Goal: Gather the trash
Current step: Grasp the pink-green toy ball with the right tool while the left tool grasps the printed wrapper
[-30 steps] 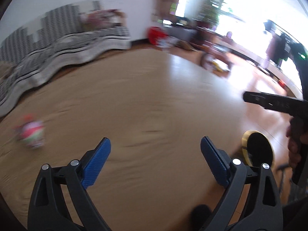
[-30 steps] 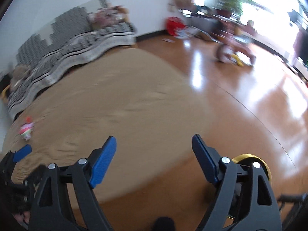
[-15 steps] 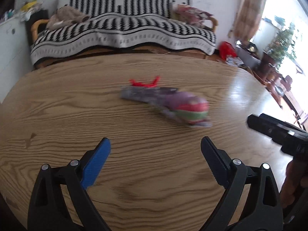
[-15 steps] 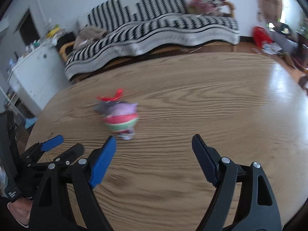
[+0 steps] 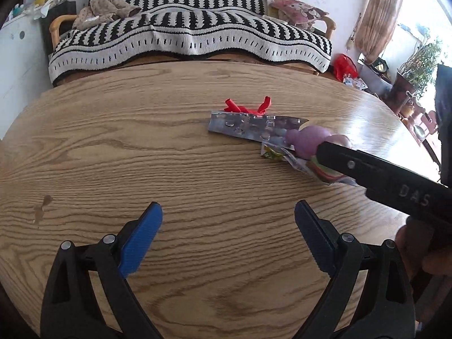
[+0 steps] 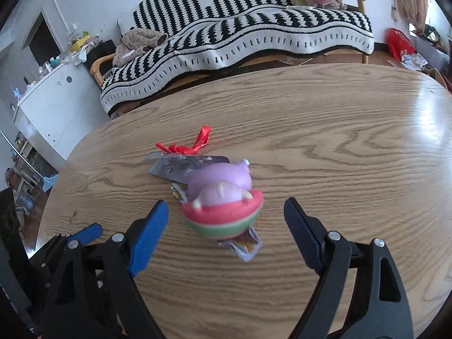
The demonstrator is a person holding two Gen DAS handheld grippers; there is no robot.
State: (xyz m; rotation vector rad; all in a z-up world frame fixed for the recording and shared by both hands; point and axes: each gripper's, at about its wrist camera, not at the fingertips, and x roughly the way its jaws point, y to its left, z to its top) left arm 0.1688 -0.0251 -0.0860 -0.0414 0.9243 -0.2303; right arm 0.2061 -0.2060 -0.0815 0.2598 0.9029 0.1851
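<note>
On the oval wooden table lies a small pile: a silver blister pack, a red ribbon scrap, crumpled snack wrappers, and a purple toy in a watermelon-coloured shell. My right gripper is open, its jaws either side of the toy, just short of it. My left gripper is open and empty over bare table, left of and nearer than the pile. The right gripper's arm crosses the left wrist view and hides part of the toy.
A bench with a black-and-white striped blanket runs behind the table's far edge. A white cabinet with clutter stands at the left. A red bag lies on the floor at the right.
Both views swung from the floor and room onto the table. The right gripper has closed in on the toy and pile; the left gripper now faces the pile from farther back.
</note>
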